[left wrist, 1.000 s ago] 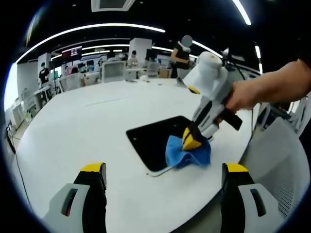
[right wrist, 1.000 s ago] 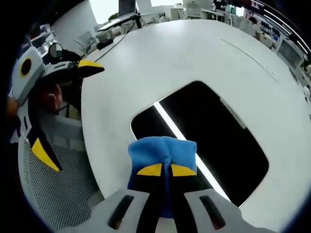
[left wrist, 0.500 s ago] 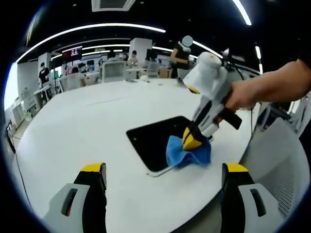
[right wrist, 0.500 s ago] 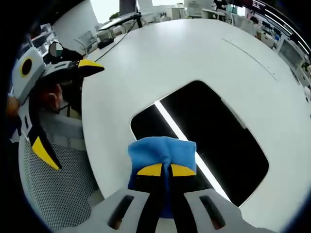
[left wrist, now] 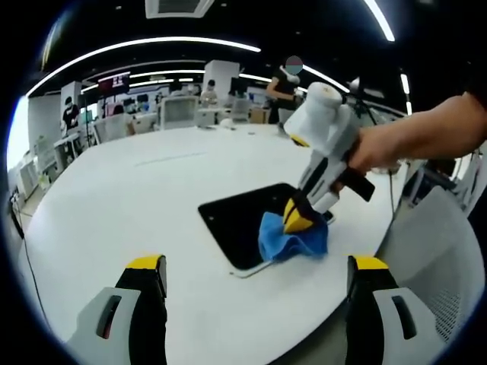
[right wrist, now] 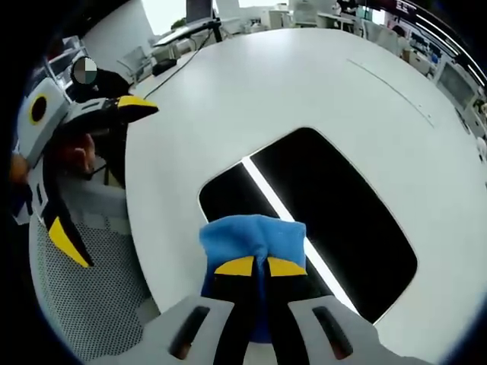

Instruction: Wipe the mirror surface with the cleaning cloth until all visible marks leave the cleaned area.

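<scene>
Right gripper (right wrist: 252, 267) clamps the blue cleaning cloth (right wrist: 251, 237) on the mirror (right wrist: 335, 220) corner nearest the table (right wrist: 251, 91) edge; left gripper (left wrist: 255, 277) gapes open, apart from the mirror

Centre-right: right gripper (left wrist: 297, 219) clamped on blue cloth (left wrist: 293, 238) at mirror (left wrist: 245, 224) edge; left gripper (left wrist: 257, 275) jaws apart, bottom; white table (left wrist: 137, 198).

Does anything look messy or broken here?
Nothing stands out. The mirror lies flat on the white table, uncracked. The right tool pinches the bunched blue cloth at the mirror's near edge. The left tool is open, off the table.
</scene>
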